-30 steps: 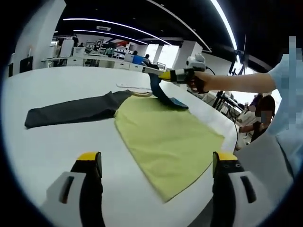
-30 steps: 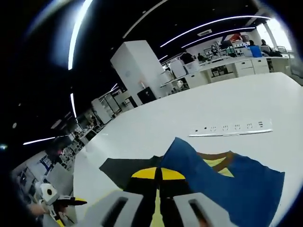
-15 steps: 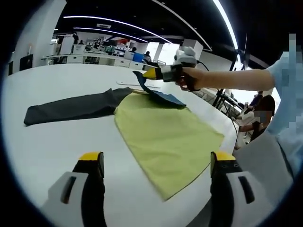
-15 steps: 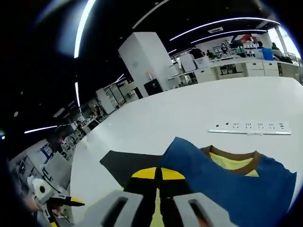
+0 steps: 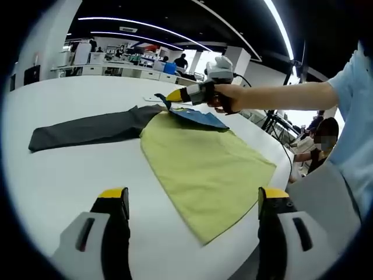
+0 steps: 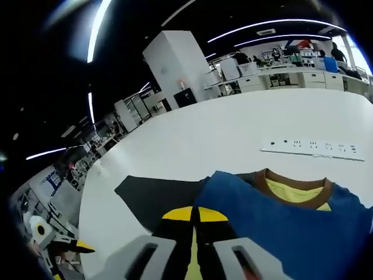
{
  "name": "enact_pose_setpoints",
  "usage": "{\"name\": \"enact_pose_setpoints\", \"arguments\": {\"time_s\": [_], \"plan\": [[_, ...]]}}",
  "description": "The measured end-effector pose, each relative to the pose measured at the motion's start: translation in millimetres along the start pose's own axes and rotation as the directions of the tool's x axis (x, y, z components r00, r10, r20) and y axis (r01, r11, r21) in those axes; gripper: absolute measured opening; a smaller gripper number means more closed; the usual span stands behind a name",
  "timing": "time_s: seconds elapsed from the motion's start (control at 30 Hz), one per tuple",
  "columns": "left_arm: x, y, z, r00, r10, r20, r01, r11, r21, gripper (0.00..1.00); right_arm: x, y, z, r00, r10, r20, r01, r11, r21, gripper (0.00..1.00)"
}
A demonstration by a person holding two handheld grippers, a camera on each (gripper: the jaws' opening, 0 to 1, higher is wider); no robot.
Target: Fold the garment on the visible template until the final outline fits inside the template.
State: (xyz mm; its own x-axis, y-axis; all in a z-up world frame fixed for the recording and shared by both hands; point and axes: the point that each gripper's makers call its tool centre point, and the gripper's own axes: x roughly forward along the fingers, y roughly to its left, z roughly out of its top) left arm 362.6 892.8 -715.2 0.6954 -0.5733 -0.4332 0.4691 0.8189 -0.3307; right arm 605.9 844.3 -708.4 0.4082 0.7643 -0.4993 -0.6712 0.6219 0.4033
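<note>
Right gripper view: right tool [image 6: 194, 214] (tips hidden) pinches blue sleeve [image 6: 274, 224]

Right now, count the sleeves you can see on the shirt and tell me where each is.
2. The dark sleeve lies flat on the table, stretched away from the yellow body. The blue sleeve is lifted, pinched in the right gripper.
</note>
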Motion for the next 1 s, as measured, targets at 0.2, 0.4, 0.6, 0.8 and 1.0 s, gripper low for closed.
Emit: {"name": "enact_pose_setpoints", "arguments": {"time_s": [0.2, 0.4, 0.6, 0.8, 1.0], "plan": [[0, 0.6, -0.8, 1.0, 0.002, -0.001, -0.002, 1.0, -0.009, 0.88, 13, 7, -15.1, 0.999, 0.017, -0.051, -0.018, 1.0, -0.015, 0.0], [0, 0.3, -1.0, 1.0, 0.003, -0.002, -0.003, 1.0, -0.014, 0.87, 20, 7, -26.3, 0.997, 0.019, -0.081, -0.02, 1.0, -0.016, 0.0], [-1, 0.5, -0.7, 1.0, 0.006, -0.001, -0.006, 1.0, -0.014, 0.87, 21, 10, -33.7, 0.995, 0.03, -0.095, -0.03, 1.0, 0.006, 0.0], [-1, 0.7, -1.3, 1.0, 0.007, -0.004, -0.007, 1.0, -0.016, 0.87, 21, 8, -37.8, 0.995, 0.024, -0.096, -0.025, 1.0, -0.013, 0.0], [-1, 0.1, -1.5, 1.0, 0.007, -0.005, -0.007, 1.0, -0.016, 0.88, 20, 15, -37.9, 0.996, 0.053, -0.077, -0.056, 0.997, -0.044, 0.26]]}}
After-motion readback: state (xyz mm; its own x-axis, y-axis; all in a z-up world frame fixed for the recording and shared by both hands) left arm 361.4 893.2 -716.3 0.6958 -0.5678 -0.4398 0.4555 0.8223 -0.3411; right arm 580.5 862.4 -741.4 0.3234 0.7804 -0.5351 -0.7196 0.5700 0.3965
